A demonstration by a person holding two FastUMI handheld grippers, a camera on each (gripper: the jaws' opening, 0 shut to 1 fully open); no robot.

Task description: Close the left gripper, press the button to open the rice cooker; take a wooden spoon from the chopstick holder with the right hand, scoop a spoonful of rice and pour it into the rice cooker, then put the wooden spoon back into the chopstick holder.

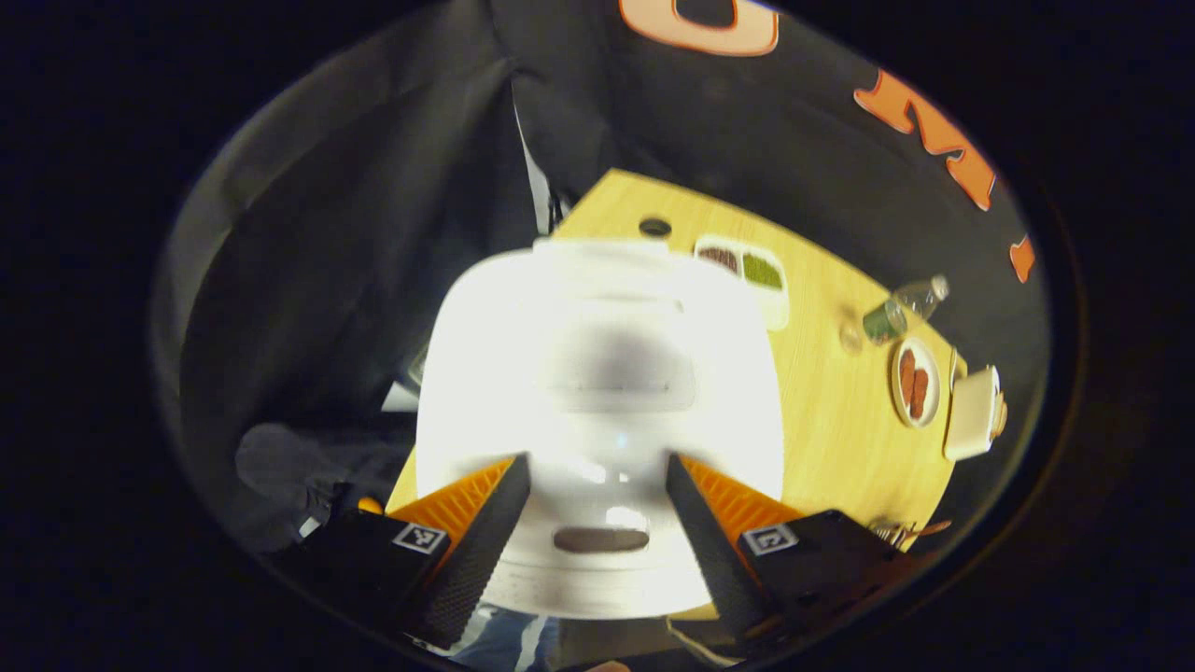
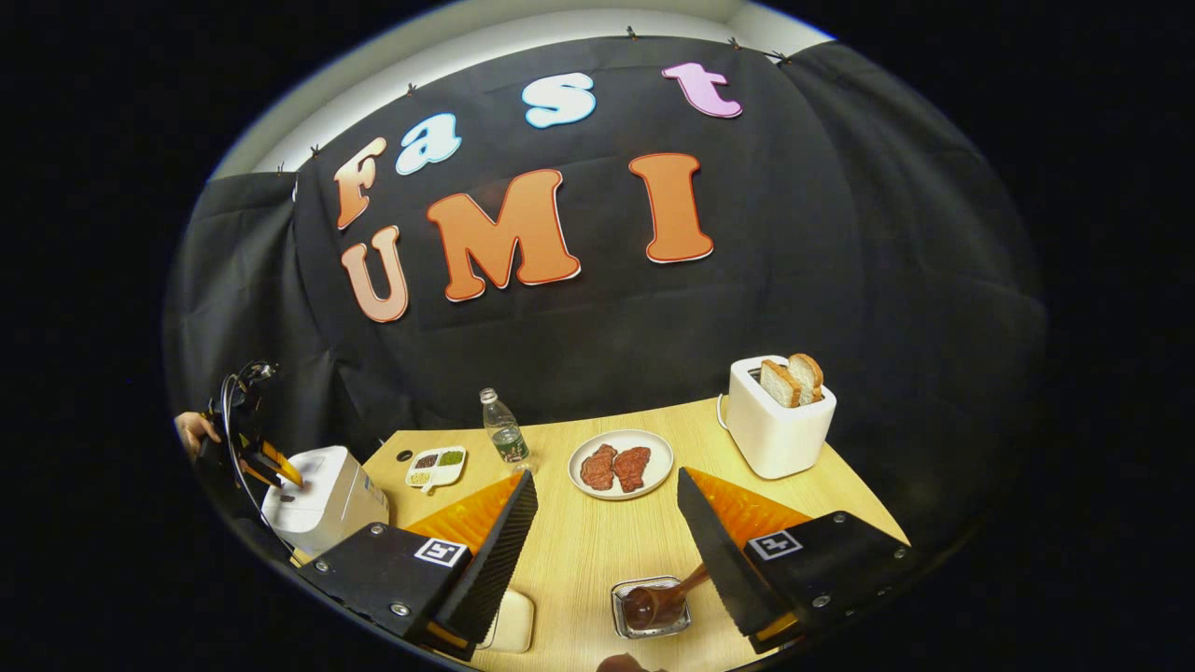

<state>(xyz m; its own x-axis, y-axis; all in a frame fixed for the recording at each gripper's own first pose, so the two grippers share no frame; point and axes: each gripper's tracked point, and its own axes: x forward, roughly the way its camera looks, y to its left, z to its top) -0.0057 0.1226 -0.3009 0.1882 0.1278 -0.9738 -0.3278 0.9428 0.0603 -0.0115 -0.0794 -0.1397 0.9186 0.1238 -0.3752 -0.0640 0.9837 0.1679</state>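
The left gripper (image 1: 597,485), jaws wide, hangs over the rice cooker (image 1: 597,373) at the counter's (image 1: 840,411) left end; its rigid lid button (image 1: 600,539) probably wants a firm, centred press from closed jaws

Black tongs (image 2: 607,551) with square markers
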